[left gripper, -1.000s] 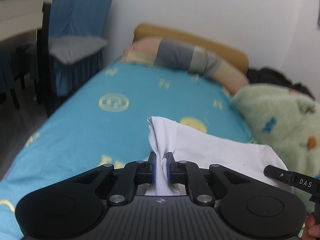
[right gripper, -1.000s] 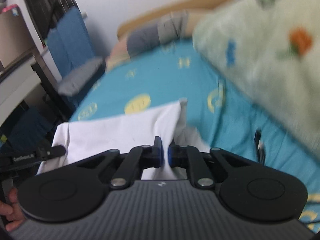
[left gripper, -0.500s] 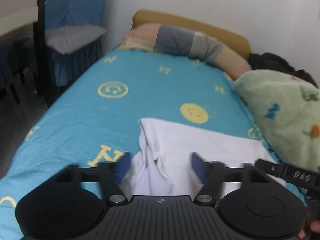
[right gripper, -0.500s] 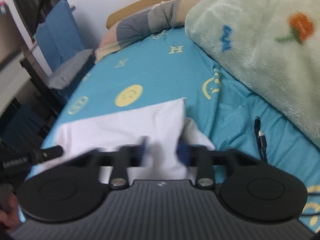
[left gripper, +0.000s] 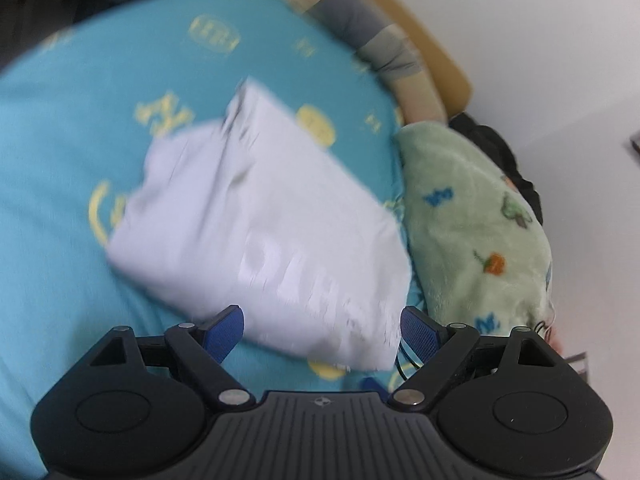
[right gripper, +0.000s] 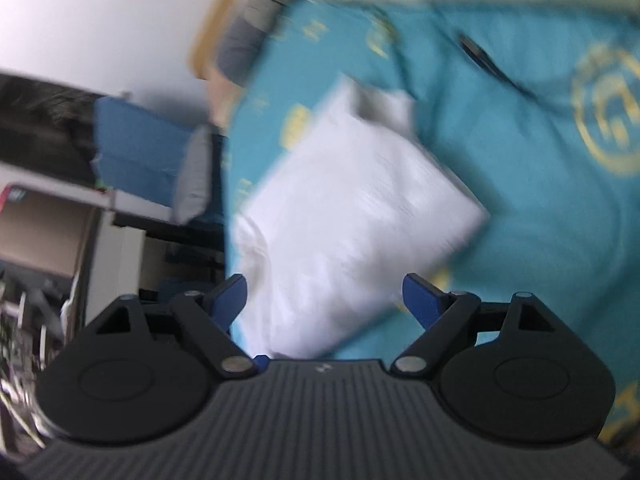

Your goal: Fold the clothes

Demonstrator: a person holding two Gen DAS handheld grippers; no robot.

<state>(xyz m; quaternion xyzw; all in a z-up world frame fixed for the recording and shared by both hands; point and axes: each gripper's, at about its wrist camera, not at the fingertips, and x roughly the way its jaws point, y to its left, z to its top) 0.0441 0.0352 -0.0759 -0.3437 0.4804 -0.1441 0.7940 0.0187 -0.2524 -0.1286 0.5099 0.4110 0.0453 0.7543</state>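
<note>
A white garment [left gripper: 256,224] lies folded into a rough rectangle on the teal bedsheet [left gripper: 68,136]. It also shows in the right wrist view [right gripper: 352,216]. My left gripper [left gripper: 322,330] is open and empty, held above the garment's near edge. My right gripper [right gripper: 324,294] is open and empty, held above the garment's near part. Both views are tilted and blurred by motion.
A green fleece blanket [left gripper: 480,220] lies along the bed's right side. A striped pillow [left gripper: 380,44] lies by the wooden headboard [left gripper: 436,52]. A black cable [right gripper: 484,60] lies on the sheet. A blue-covered chair [right gripper: 140,152] and a desk [right gripper: 52,196] stand beside the bed.
Both grippers opened and let go of the white garment, which now lies flat on the bed. Both have since lifted and tilted, with the views swinging.
</note>
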